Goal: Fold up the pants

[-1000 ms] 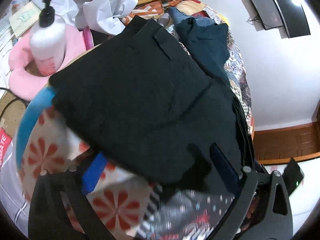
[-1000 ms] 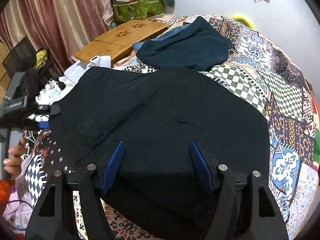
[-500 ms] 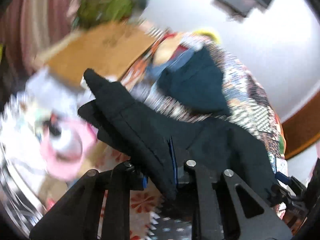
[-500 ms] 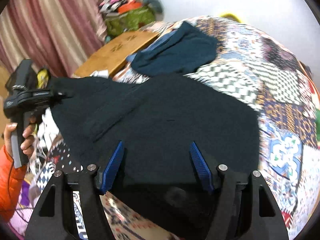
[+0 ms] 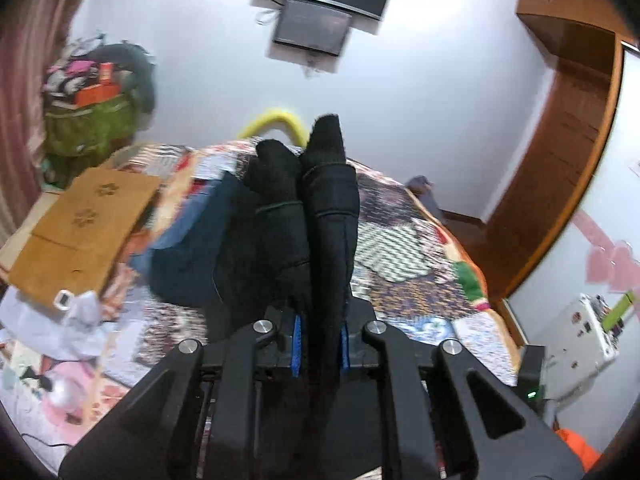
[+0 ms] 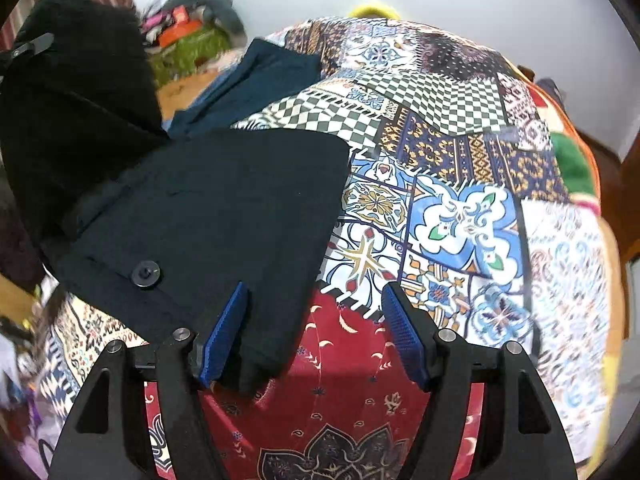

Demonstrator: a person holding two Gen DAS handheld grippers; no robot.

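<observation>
Left gripper point(image 5: 318, 344) clenched on black cloth pants point(image 6: 208, 208), right gripper point(image 6: 316, 336) fingers point(image 6: 224, 332) released w/ the hem between: carry lifted end over evenly, keep edges aligned on patchwork-quilt bed point(image 6: 460, 208).

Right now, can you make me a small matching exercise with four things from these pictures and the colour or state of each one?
Things:
1. left hand-held gripper
2. right hand-held gripper
3. black pants
4. folding table

States:
A. brown wood
B. open
C. partly lifted off the bed
D. shut on cloth

Pairs: 1-D, 2-B, 3-C, 4-A
</observation>
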